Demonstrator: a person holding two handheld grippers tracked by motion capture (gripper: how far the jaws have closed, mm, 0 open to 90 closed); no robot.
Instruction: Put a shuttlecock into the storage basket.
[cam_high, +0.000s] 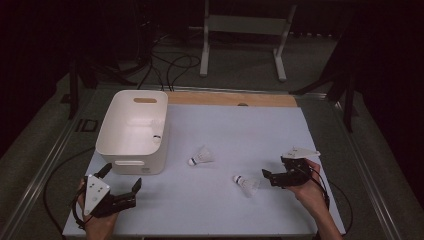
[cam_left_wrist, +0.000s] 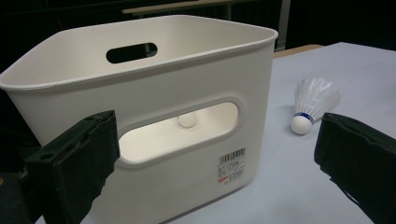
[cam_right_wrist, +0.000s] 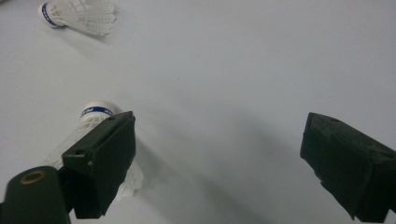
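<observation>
A white bin (cam_high: 131, 131) stands at the table's left, with one shuttlecock (cam_high: 156, 139) inside it. A second shuttlecock (cam_high: 201, 157) lies on the pale mat to the bin's right, and a third shuttlecock (cam_high: 246, 184) lies nearer me. My left gripper (cam_high: 122, 175) is open just in front of the bin, holding nothing. In the left gripper view the bin (cam_left_wrist: 140, 70) is close ahead, and the shuttlecock inside (cam_left_wrist: 187, 120) shows through its handle slot. My right gripper (cam_high: 273, 166) is open just right of the third shuttlecock. In the right gripper view that shuttlecock (cam_right_wrist: 95, 114) lies partly behind the left jaw.
A wooden strip (cam_high: 230, 98) runs along the mat's far edge. Beyond the table stand a metal frame (cam_high: 245, 30) and floor cables (cam_high: 170, 65). The mat (cam_high: 250, 130) between the bin and my right hand is bare apart from the two shuttlecocks.
</observation>
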